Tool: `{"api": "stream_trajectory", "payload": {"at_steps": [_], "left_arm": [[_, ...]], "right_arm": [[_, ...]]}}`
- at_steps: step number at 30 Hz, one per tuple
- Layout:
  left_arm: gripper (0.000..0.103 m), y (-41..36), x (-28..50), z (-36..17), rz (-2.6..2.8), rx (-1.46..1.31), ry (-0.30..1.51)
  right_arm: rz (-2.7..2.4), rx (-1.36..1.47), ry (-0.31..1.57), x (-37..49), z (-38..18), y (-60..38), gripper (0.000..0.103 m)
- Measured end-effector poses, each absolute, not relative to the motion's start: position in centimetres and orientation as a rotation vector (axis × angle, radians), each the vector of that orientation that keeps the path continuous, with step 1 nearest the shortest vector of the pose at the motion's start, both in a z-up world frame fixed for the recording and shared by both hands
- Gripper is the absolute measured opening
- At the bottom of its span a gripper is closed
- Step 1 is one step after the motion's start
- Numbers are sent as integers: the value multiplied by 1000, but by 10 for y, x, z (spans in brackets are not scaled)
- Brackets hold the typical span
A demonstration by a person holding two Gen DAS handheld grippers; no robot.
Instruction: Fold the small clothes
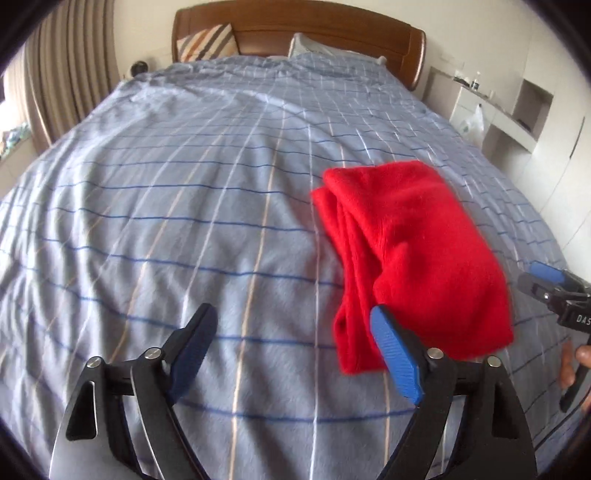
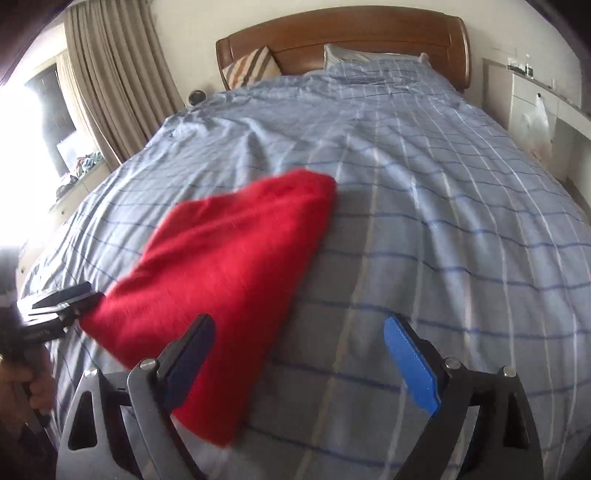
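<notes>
Left wrist: left gripper [image 1: 295, 354] fingers spread wide, grasping nothing. Red garment [image 1: 413, 258] lies folded in a thick bundle on the bed [image 1: 184, 203], just beyond the blue pad. Judged step: release done; lift clear without snagging the fuzzy knit

Right wrist: right gripper [image 2: 306, 362] fingers likewise released; garment lies ahead to the left, layered edges stacked

Black tool [image 1: 291, 350], blue ribbed pads [image 1: 395, 356], silver screws.

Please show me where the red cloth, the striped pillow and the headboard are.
red cloth [image 1: 417, 236], left wrist view, middle of the folded top.
striped pillow [image 2: 253, 68], right wrist view, its striped face.
headboard [image 2: 354, 35], right wrist view, upper wooden panel.
</notes>
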State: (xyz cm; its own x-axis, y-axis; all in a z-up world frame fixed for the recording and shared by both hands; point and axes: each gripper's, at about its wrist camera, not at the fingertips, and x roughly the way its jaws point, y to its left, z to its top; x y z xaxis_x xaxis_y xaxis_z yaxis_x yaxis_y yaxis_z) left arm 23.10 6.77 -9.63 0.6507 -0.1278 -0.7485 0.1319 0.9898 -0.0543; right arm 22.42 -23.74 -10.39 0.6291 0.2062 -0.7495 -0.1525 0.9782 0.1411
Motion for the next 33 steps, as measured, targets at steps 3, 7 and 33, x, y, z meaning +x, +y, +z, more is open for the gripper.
{"api": "stream_trajectory", "payload": {"at_steps": [3, 7, 33], "left_arm": [[102, 61, 185, -82, -77, 77, 772], [102, 46, 137, -64, -21, 122, 732], [103, 20, 14, -29, -2, 132, 809]], "right_arm": [[193, -14, 859, 168, -98, -242, 93], [203, -86, 827, 102, -79, -233, 99], [130, -11, 799, -22, -17, -183, 102]]}}
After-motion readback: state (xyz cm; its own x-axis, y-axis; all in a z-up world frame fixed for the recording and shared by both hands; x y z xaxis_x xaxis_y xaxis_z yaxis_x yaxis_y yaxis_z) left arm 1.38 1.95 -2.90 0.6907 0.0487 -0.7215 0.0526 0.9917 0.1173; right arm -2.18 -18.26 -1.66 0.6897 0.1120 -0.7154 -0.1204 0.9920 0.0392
